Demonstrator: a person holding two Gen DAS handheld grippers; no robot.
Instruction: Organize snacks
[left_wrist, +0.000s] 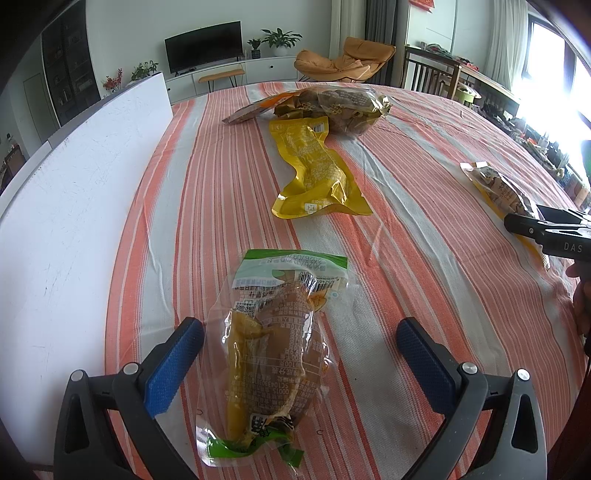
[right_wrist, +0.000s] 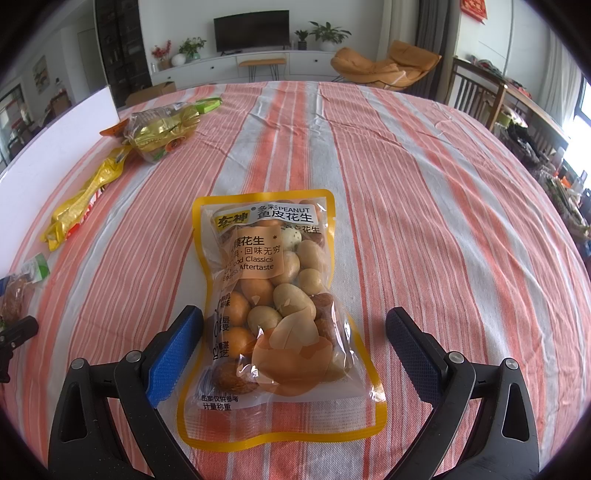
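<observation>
Lying across the orange-and-white striped cloth surface (left_wrist: 424, 155): four snack packets and a small heap, with a white upright board (left_wrist: 85, 192) running along the left edge of the left wrist view. Standing in the way of either gripper: nothing on the cloth.

Sitting between the spread blue-padded fingers of the left gripper (left_wrist: 300, 358), untouched: a clear green-trimmed plastic packet of brownish-yellow food (left_wrist: 273, 347), lower centre of the frame, long axis running bottom to top, green printed end pointing away from the camera. Lying beyond it at mid-frame: a crinkled yellow foil pouch (left_wrist: 314, 170), long axis also running up the frame, slightly tilted. Resting at upper centre, just past the pouch: a heap of clear and gold bags of brown snacks (left_wrist: 343, 107) with a flat orange packet poking out to its left.

Sitting between the wide-open fingers of the right gripper (right_wrist: 294, 343), clear of both pads: a yellow-bordered transparent bag of coated peanuts (right_wrist: 273, 306), centre to lower centre of the right wrist view, long axis running bottom to top, printed header pointing away. Showing at the right edge of the left wrist view: that same bag beside the black gripper.
</observation>
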